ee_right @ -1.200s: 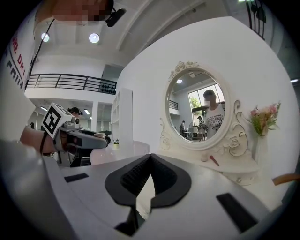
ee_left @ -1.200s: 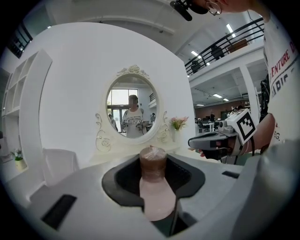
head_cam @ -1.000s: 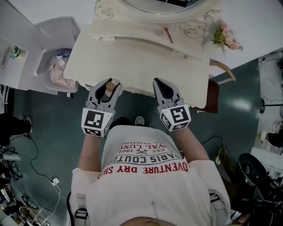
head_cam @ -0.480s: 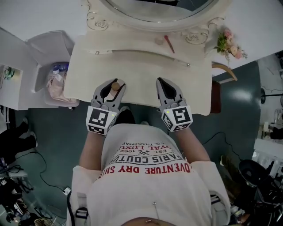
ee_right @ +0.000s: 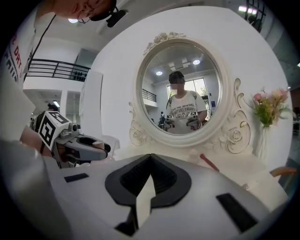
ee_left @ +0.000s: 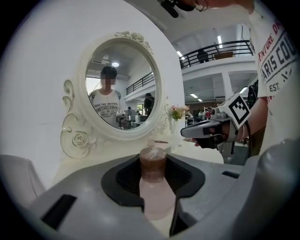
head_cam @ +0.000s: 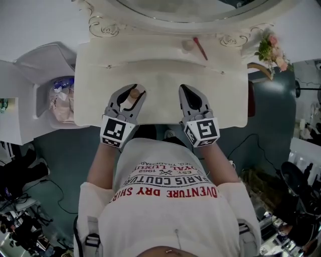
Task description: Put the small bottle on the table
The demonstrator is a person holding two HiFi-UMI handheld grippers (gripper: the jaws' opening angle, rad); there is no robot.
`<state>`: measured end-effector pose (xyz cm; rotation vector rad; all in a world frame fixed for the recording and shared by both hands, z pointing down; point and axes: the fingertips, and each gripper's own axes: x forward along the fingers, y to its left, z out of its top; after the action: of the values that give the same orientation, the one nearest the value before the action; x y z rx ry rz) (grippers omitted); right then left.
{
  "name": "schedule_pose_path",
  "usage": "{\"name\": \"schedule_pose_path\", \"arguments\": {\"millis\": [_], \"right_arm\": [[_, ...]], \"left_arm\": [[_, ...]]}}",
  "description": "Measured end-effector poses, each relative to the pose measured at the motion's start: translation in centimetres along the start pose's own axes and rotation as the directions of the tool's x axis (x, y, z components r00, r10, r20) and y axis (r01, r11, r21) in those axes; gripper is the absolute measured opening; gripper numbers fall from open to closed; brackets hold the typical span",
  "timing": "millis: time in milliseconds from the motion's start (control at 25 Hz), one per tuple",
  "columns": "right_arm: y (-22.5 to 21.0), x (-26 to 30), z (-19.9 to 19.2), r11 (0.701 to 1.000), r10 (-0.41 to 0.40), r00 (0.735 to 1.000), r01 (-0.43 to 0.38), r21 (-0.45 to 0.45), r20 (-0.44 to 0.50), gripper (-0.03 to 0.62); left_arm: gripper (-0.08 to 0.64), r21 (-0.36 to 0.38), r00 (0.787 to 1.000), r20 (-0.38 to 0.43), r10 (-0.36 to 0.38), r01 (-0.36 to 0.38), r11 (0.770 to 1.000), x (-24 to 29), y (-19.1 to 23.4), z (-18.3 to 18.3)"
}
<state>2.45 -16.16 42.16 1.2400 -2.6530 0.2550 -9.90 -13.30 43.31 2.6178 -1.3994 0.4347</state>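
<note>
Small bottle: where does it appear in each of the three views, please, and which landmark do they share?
Head view: small bottle left of centre, in the left hand-held gripper.
Left gripper view: bottom centre, clamped between the jaws.
Right gripper view: far left, only a pale bit shows in that gripper.
Shared landmark: the oval mirror.

Btm of small bottle [ee_left: 153, 187] hidden betw. left gripper [ee_left: 153, 163] fingers [ee_left: 93, 204]; mirror [head_cam: 180, 10] cut off, head view.

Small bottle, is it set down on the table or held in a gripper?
Held: the left gripper clamps the small bottle between its fingers, cap up, over the table.
</note>
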Motion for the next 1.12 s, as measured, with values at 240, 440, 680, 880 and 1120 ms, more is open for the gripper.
{"name": "schedule_pose_path", "arguments": {"millis": [240, 440, 680, 880, 1120], "right_arm": [[0.2, 2.7, -2.0, 0.998, -0.046, 0.998, 0.048, 0.043, -0.047, -0.002], [0.0, 4.3, -3.8, 0.996, -0.07, 0.994, 0.075, 0.055, -0.089, -0.002], [0.0, 5.5, -5.4, 0.992, -0.099, 0.987, 0.108, 0.067, -0.125, -0.002], [0.4, 6.3, -6.3, 0.991, -0.106, 0.983, 0.116, 0.064, -0.149, -0.002], [1.0, 6.8, -6.9, 0.99, -0.113, 0.98, 0.125, 0.064, -0.161, -0.002]], "left_arm": [[0.138, -0.007, 0.995, -0.024, -0.097, 0.096, 0.995, 2.6, 1.6, -3.6], [0.138, -0.037, 0.989, -0.028, -0.148, 0.147, 0.988, 4.0, 2.9, -6.4], [0.138, -0.059, 0.985, -0.072, -0.159, 0.155, 0.986, 5.1, 4.4, -9.5], [0.138, -0.074, 0.982, -0.083, -0.172, 0.166, 0.983, 5.8, 5.1, -11.0], [0.138, -0.047, 0.98, -0.084, -0.182, 0.179, 0.983, 6.0, 5.4, -11.7]]}}
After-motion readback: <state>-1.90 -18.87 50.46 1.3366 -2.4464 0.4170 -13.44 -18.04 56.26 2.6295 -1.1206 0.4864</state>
